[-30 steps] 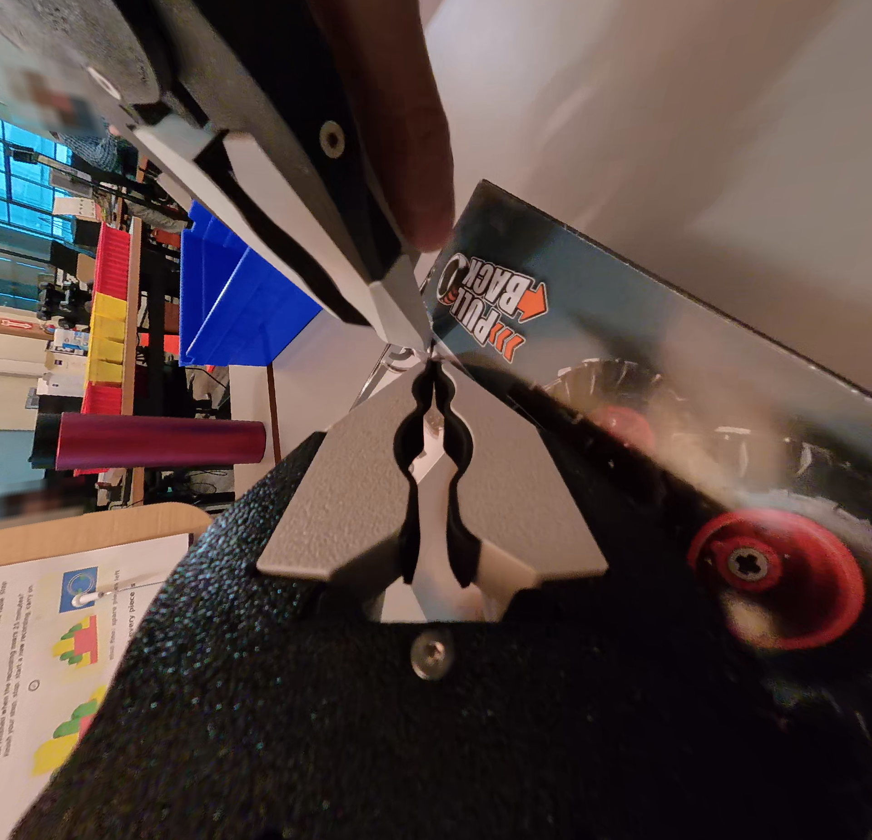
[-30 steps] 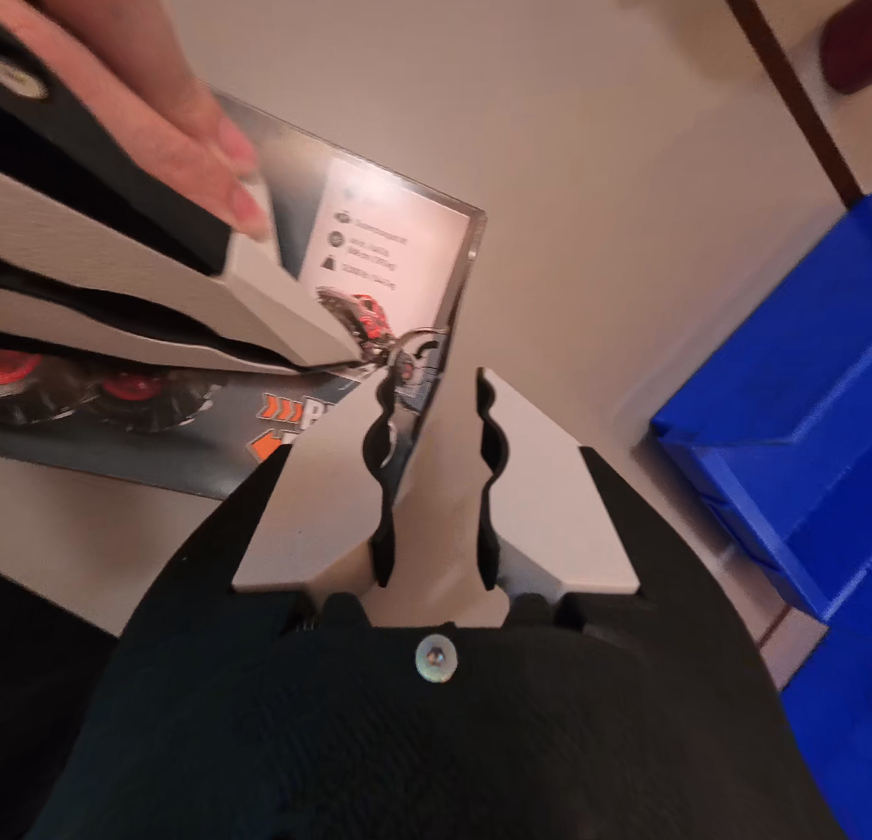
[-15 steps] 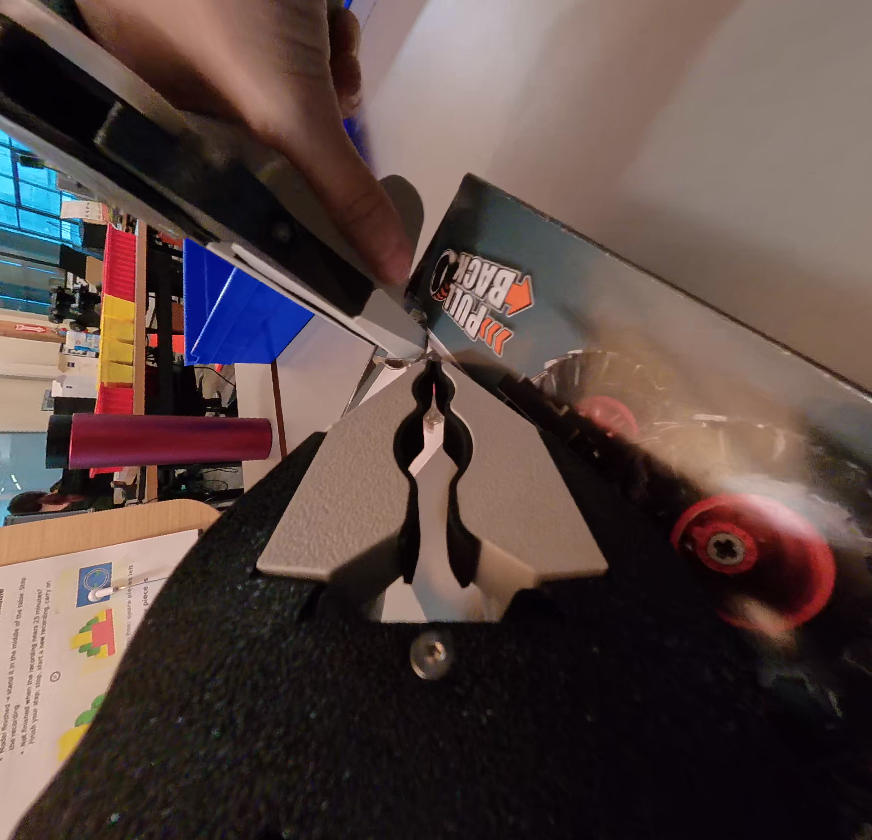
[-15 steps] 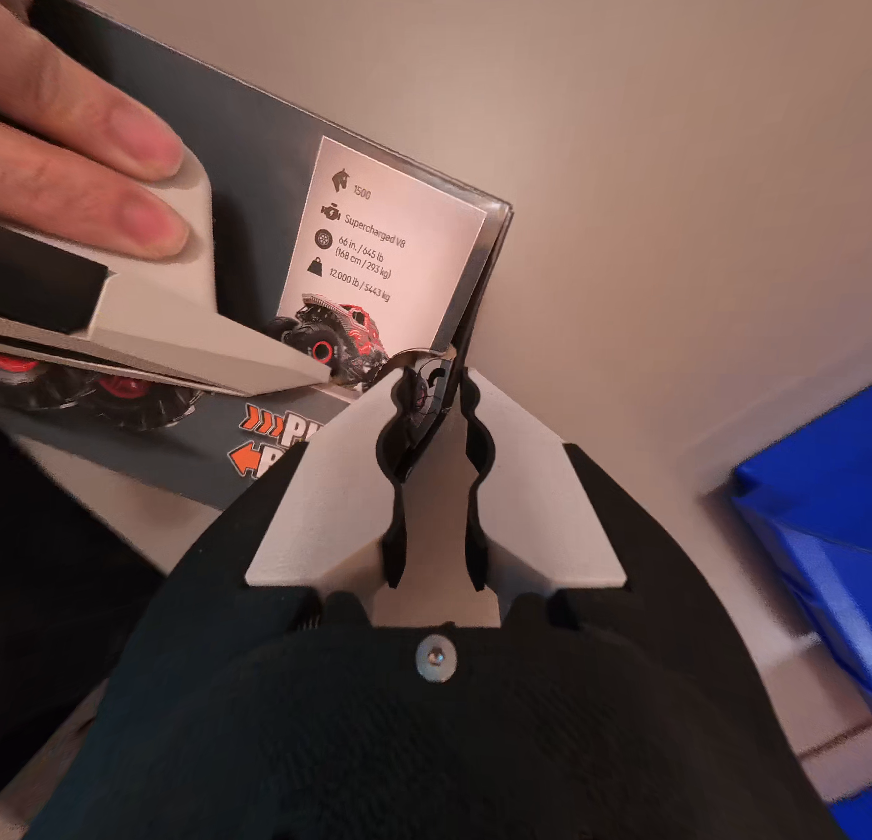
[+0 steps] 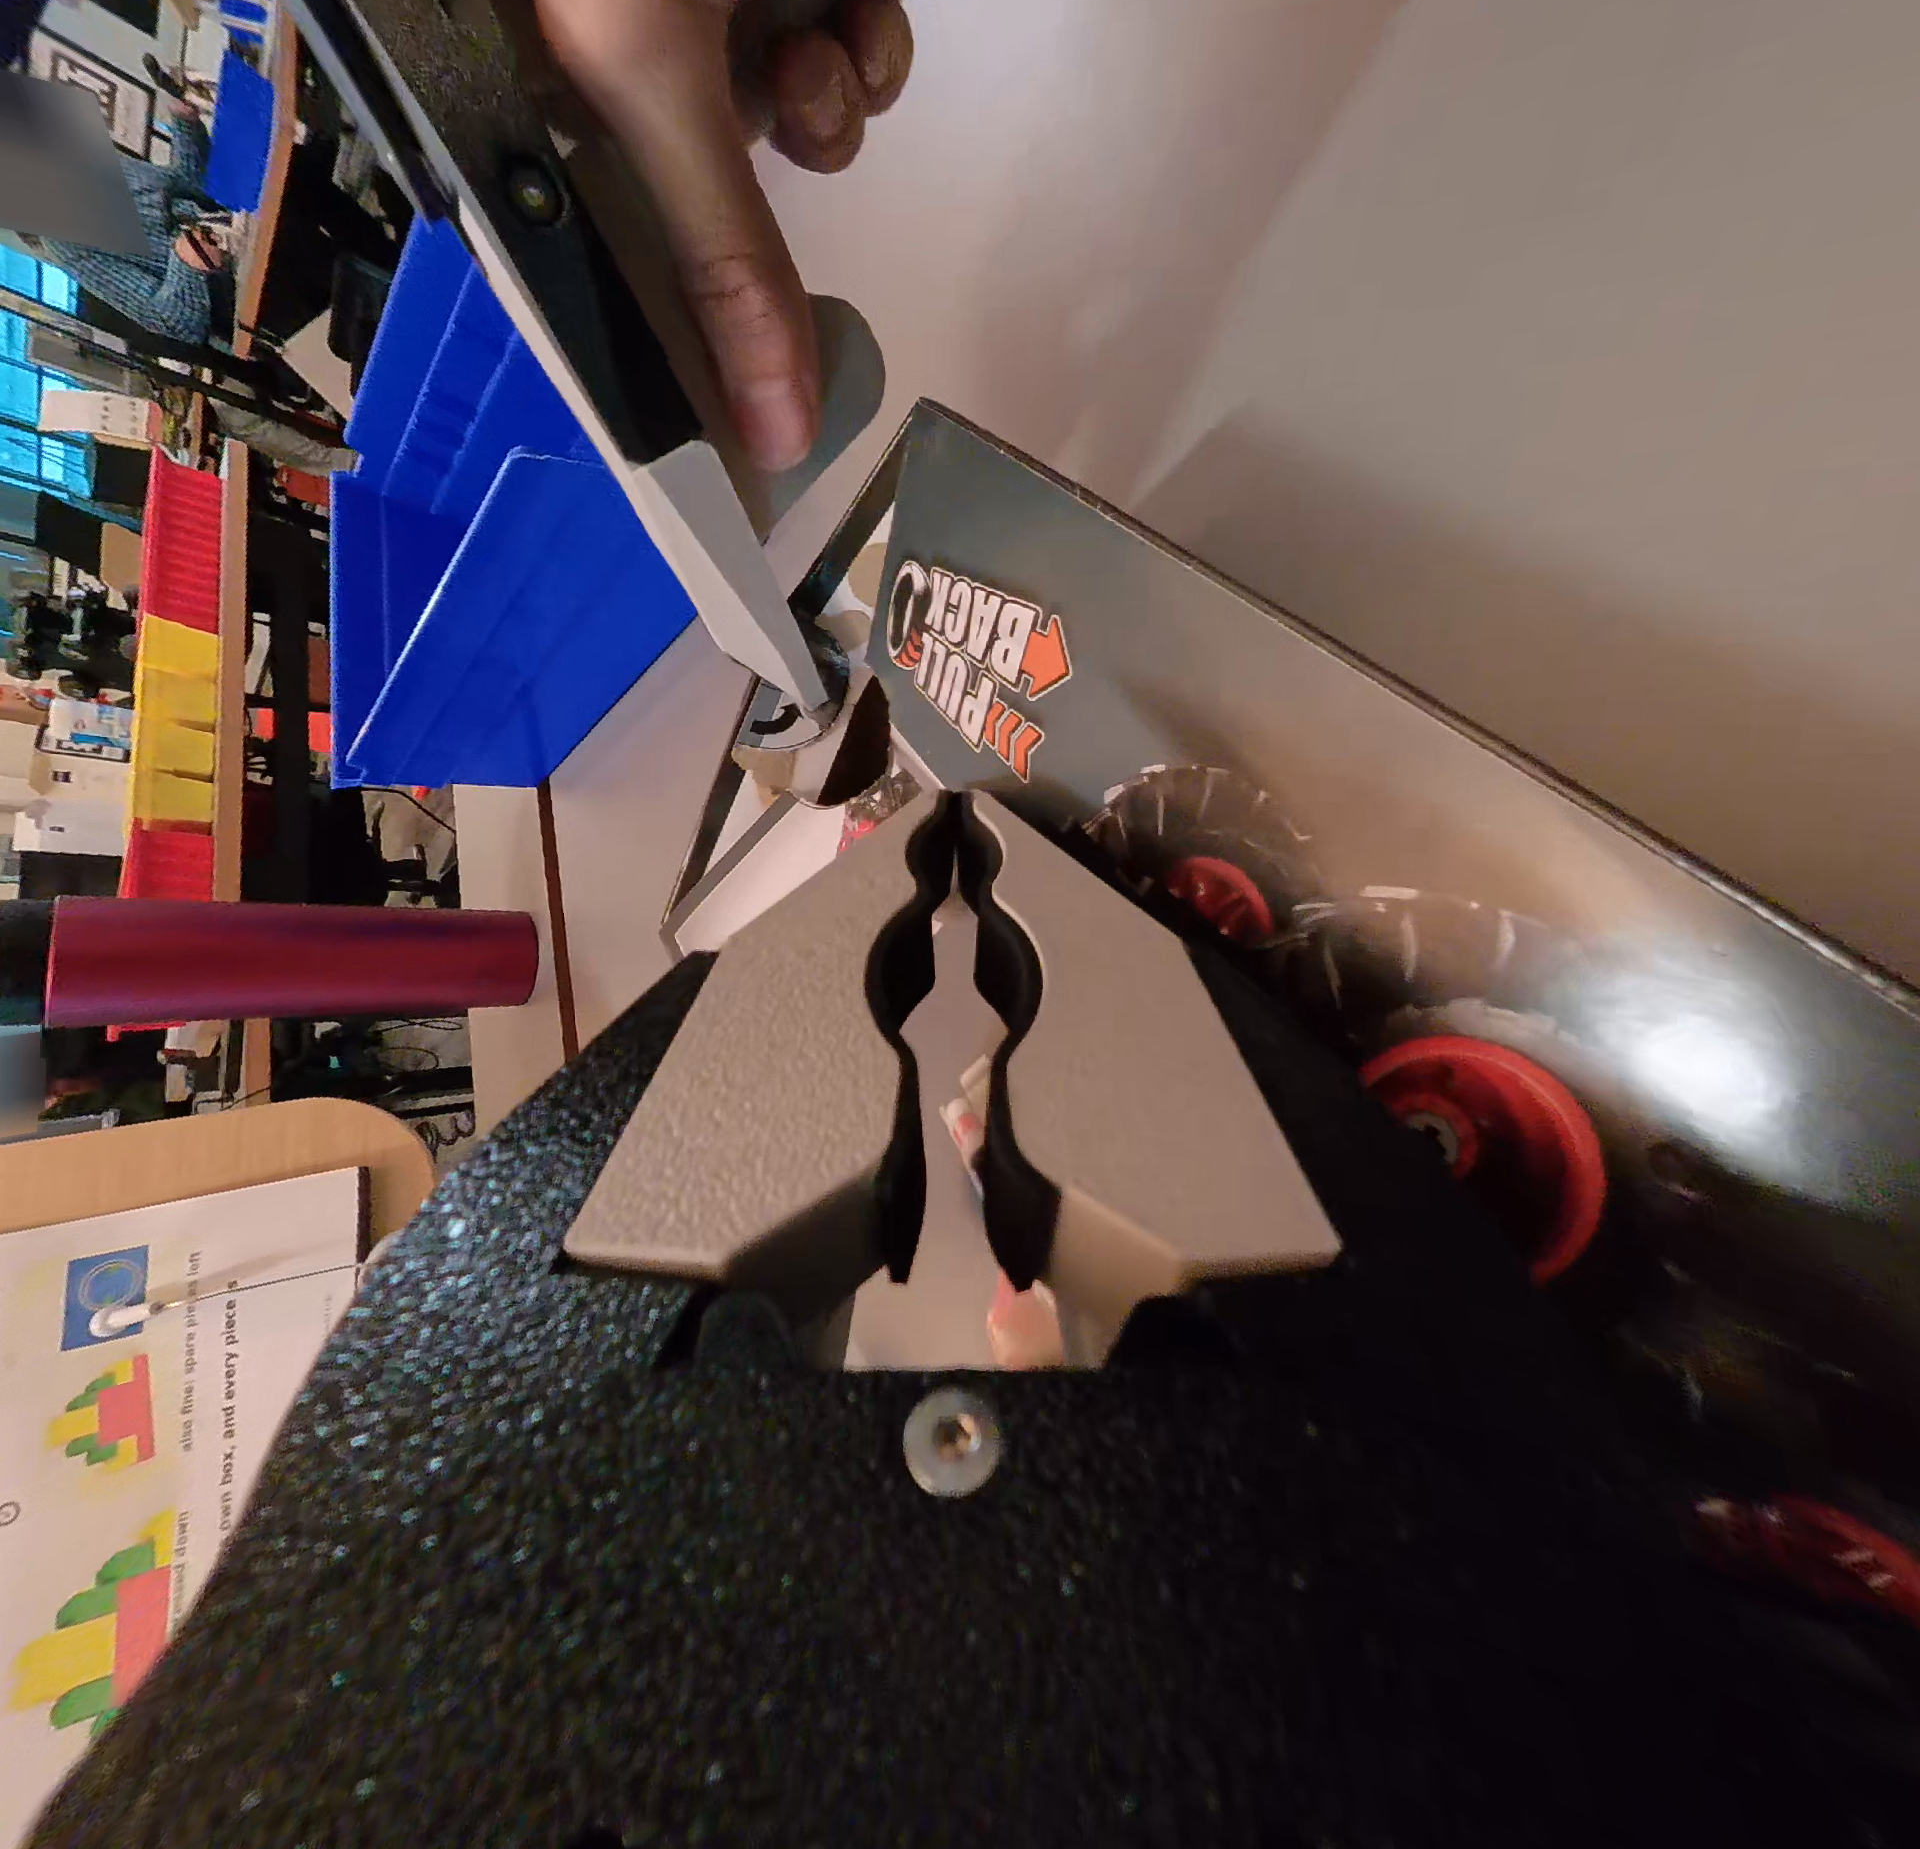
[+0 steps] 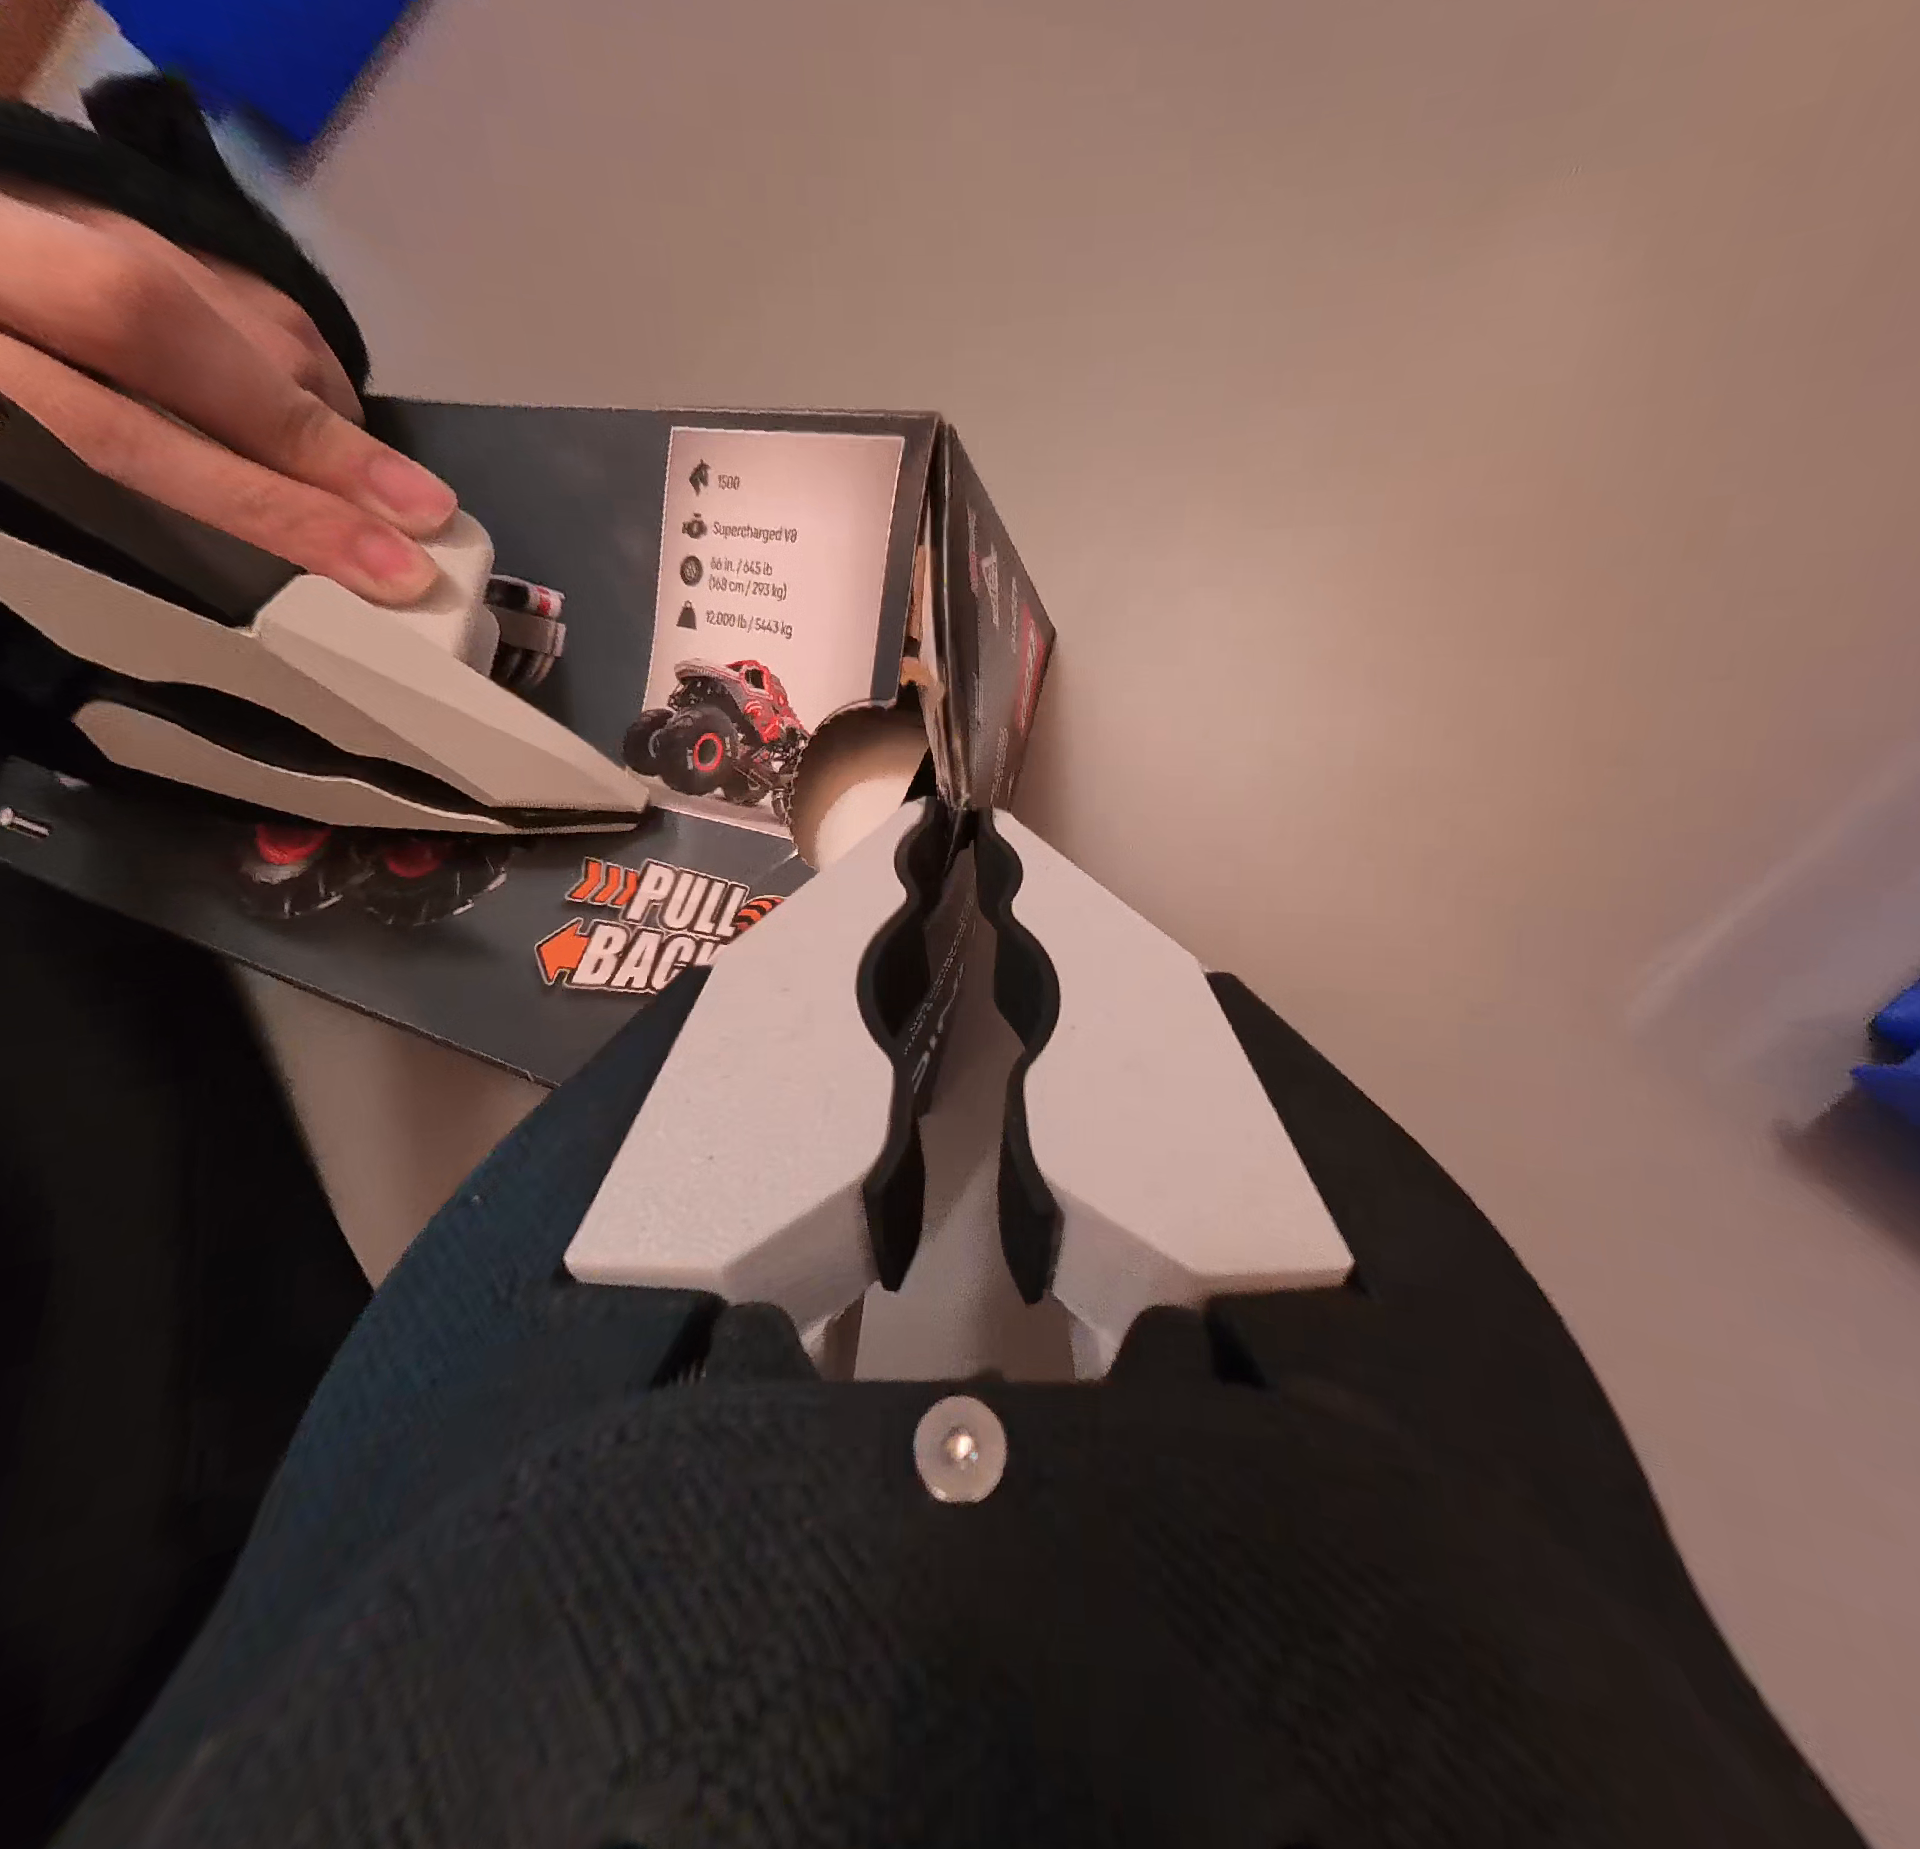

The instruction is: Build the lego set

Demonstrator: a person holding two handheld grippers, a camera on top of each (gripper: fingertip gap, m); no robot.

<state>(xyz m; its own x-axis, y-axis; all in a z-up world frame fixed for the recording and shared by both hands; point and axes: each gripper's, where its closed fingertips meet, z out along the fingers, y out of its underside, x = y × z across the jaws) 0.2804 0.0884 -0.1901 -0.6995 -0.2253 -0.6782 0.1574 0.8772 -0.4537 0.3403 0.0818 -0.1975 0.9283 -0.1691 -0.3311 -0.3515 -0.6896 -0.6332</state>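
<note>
Left tongs (image 5: pixel 956 812) have their jaws pressed together at the tips, pinching a thin edge of the lego box (image 5: pixel 1351 760) at its open corner. That box is dark, printed with a red-wheeled monster truck, and lies on the pale table (image 5: pixel 1558 241). Seen from the right wrist, the same left tongs (image 6: pixel 623 817) rest low across the printed face of the box (image 6: pixel 582 511), a hand (image 6: pixel 197 428) wrapped over them with fingertips on the grey finger.

Right tongs (image 6: pixel 961 823) are nearly closed too, clamped on the dark end flap (image 6: pixel 987 604) of the box, which stands folded out from the end and runs down between the jaws. Just beside the flap, a round cut-out in the cardboard shows the pale inside. In the left wrist view these right tongs (image 5: pixel 821 703) come down from the upper left with their tips at that same corner, a hand (image 5: pixel 707 189) gripping them.

Farther left in that view stand blue bins (image 5: pixel 488 573), a maroon cylinder (image 5: pixel 291 958), and an instruction sheet (image 5: pixel 156 1436) with coloured brick drawings on a wooden board.
</note>
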